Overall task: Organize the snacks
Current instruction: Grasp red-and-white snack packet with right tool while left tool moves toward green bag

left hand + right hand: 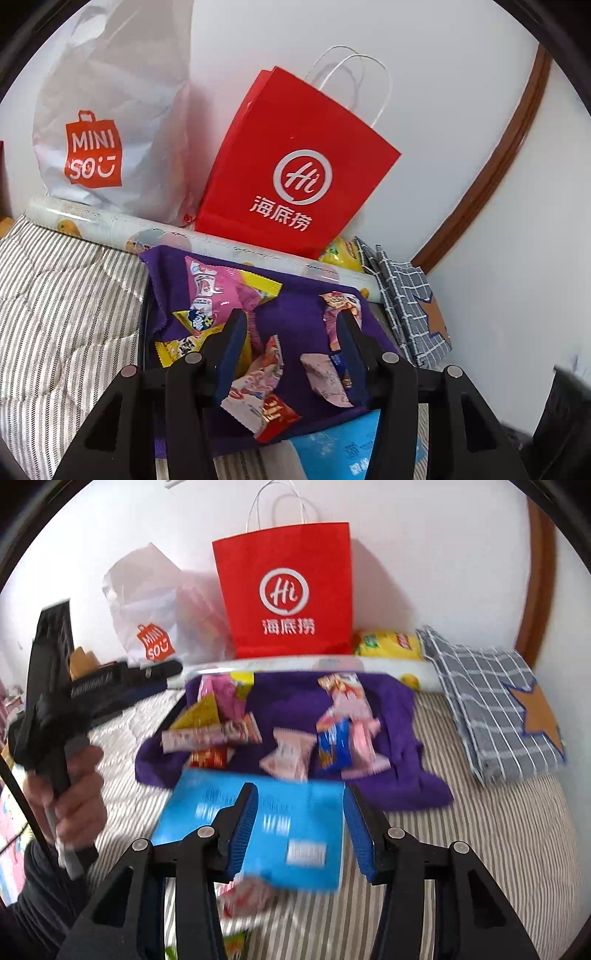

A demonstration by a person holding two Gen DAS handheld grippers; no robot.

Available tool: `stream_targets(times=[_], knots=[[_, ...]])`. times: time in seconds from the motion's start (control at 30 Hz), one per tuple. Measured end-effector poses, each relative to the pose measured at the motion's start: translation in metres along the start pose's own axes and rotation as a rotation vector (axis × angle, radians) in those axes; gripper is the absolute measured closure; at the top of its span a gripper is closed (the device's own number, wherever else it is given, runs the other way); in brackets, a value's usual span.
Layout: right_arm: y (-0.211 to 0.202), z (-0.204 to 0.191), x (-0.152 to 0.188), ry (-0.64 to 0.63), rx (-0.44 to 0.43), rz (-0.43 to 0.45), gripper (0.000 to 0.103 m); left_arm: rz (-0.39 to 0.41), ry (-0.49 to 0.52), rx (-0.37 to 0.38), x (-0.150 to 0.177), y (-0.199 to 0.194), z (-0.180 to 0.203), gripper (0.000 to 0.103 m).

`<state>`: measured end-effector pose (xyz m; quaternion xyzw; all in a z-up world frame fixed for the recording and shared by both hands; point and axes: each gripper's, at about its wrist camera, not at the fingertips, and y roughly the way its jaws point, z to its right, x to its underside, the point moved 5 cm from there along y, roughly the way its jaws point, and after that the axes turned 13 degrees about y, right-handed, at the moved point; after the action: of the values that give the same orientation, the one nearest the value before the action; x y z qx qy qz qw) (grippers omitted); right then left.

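Several small snack packets [258,384] [288,758] in pink, yellow, red and blue lie scattered on a purple cloth [303,306] [399,775] on a striped bed. A blue flat package [295,834] [343,446] lies at the cloth's near edge. My left gripper [291,325] is open and empty, hovering just above the packets; it also shows at the left in the right wrist view [162,674]. My right gripper [299,794] is open and empty above the blue package.
A red paper bag [295,173] [288,590] and a white Miniso plastic bag [110,122] [155,627] stand against the wall behind a printed roll [110,221]. A yellow pack [388,642] and a folded checked cloth [491,709] lie at the right. Another packet [243,897] lies near me.
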<state>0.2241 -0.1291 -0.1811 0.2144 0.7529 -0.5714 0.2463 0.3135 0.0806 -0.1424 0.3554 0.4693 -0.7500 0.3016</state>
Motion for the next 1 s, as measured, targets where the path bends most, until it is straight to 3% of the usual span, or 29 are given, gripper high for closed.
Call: stream_targets(times=[0.2, 0.37, 0.47, 0.63, 0.73, 0.8, 0.83, 1.0], knots=[[-0.011, -0.017, 0.046, -0.017, -0.013, -0.054, 0.047, 0.007, 0.085, -0.049, -0.004, -0.025, 0.015, 0.051], [-0.003, -0.04, 0.076, -0.07, -0.001, -0.094, 0.043, -0.032, 0.104, -0.03, 0.015, -0.047, 0.015, 0.051], [0.006, -0.046, 0.084, -0.088, 0.037, -0.106, 0.043, -0.047, 0.106, -0.04, 0.027, -0.06, 0.01, 0.051], [0.025, -0.043, 0.085, -0.096, 0.174, -0.1, 0.043, -0.067, 0.087, -0.039, 0.042, -0.073, -0.002, 0.051], [0.028, -0.04, 0.085, -0.061, 0.159, -0.096, 0.044, -0.078, 0.079, -0.048, 0.046, -0.077, -0.009, 0.051], [0.029, -0.038, 0.085, -0.04, 0.154, -0.098, 0.049, -0.085, 0.072, -0.049, 0.049, -0.078, -0.012, 0.051], [0.03, -0.037, 0.086, -0.025, 0.147, -0.106, 0.058, -0.09, 0.069, -0.048, 0.051, -0.079, -0.013, 0.051], [0.021, -0.032, 0.084, 0.02, 0.142, -0.076, 0.067, -0.104, 0.076, -0.048, 0.06, -0.083, -0.012, 0.051]])
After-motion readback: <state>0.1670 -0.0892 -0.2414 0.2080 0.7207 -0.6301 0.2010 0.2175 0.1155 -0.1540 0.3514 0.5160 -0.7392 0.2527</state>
